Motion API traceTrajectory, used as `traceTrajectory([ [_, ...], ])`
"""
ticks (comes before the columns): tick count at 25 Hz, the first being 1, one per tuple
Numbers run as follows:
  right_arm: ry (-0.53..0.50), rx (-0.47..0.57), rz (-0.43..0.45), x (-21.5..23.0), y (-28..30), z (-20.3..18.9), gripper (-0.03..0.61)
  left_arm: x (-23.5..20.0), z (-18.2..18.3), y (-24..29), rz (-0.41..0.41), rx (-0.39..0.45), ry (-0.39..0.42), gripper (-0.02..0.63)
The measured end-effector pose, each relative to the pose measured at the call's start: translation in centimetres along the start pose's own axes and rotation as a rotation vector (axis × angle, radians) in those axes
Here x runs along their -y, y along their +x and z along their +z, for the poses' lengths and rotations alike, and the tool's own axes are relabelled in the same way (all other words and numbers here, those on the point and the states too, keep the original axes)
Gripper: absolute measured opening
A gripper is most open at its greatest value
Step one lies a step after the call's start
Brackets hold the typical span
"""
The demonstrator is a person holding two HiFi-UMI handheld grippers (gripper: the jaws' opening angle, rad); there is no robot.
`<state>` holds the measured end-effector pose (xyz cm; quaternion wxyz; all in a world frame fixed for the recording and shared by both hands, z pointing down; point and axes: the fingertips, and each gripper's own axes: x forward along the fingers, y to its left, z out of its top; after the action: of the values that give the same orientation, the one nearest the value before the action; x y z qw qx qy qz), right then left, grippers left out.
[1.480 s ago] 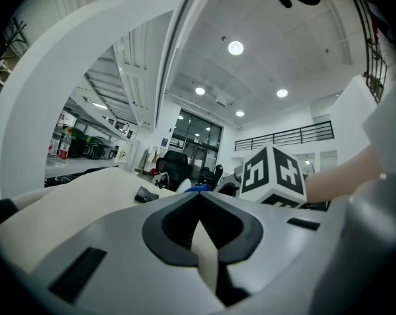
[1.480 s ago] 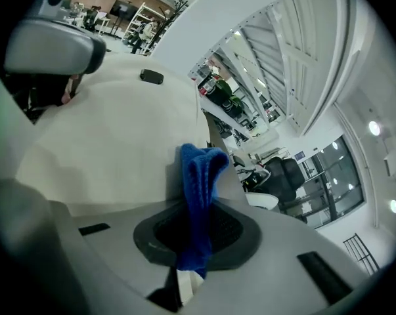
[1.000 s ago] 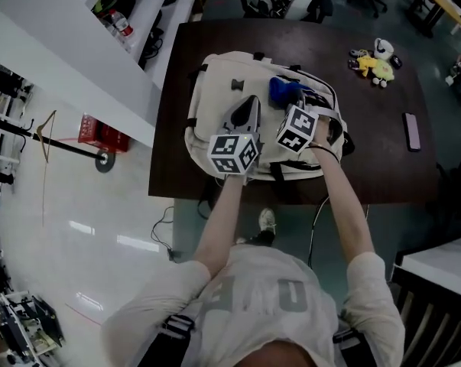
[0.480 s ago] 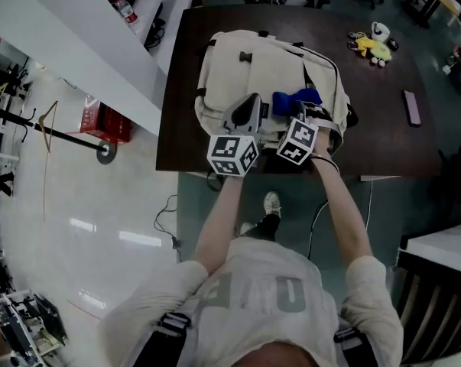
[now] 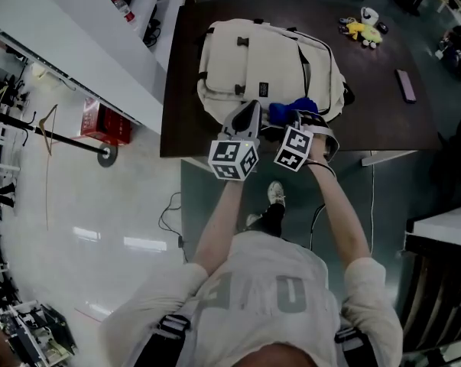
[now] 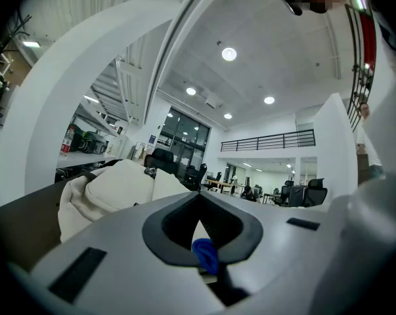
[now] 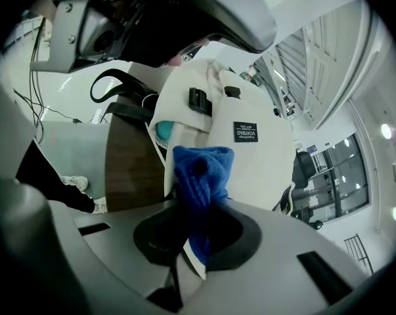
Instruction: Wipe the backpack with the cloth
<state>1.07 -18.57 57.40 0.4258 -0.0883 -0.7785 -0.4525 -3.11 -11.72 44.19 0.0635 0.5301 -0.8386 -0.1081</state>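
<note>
A cream backpack (image 5: 268, 60) lies flat on the dark table (image 5: 180, 90), its near edge close to the table's front. My right gripper (image 5: 295, 122) is shut on a blue cloth (image 5: 291, 110), which is bunched against the backpack's near right corner. In the right gripper view the cloth (image 7: 201, 172) stands up between the jaws in front of the backpack (image 7: 257, 156). My left gripper (image 5: 245, 117) is beside it to the left, jaws together, tip at the backpack's near edge. The left gripper view shows the backpack (image 6: 112, 186) beyond the gripper (image 6: 201, 231) and a scrap of blue in the notch.
A yellow plush toy (image 5: 360, 27) and a flat pink device (image 5: 405, 85) lie on the table's right part. A white counter (image 5: 77, 44) runs along the left, with a red crate (image 5: 104, 122) on the floor. The person's legs stand at the table's front edge (image 5: 215, 153).
Both grippers and the blue cloth have slid from the middle of the backpack toward its near edge. The head camera has pulled back, so the backpack sits higher in view.
</note>
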Motion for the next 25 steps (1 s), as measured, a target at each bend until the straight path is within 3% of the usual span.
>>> traceTrajectory([
  [8, -0.056, -0.017, 0.028, -1.5, 0.0, -0.2, 0.041, 1.4, 0.7, 1.7, -0.028, 0.032, -0.013, 0.005],
  [11, -0.076, 0.008, 0.048, -1.5, 0.1, 0.0, 0.041, 1.5, 0.6, 3.3, -0.030, 0.034, -0.017, 0.005],
  [14, -0.049, 0.080, 0.125, -0.6, -0.7, 0.2, 0.041, 1.7, 0.6, 5.4, -0.027, 0.031, -0.016, 0.005],
  [17, 0.044, 0.163, 0.113, 4.8, -2.0, 0.0, 0.041, 1.3, 1.1, 7.7, -0.020, 0.032, -0.003, 0.005],
  [21, 0.075, 0.192, -0.041, 15.3, -2.4, -1.1, 0.041, -0.3, 1.4, 10.8, 0.015, 0.030, -0.004, 0.005],
  [25, 0.097, 0.155, -0.145, 24.5, -0.4, -3.5, 0.041, -1.6, 1.4, 13.3, 0.038, 0.018, 0.001, 0.005],
])
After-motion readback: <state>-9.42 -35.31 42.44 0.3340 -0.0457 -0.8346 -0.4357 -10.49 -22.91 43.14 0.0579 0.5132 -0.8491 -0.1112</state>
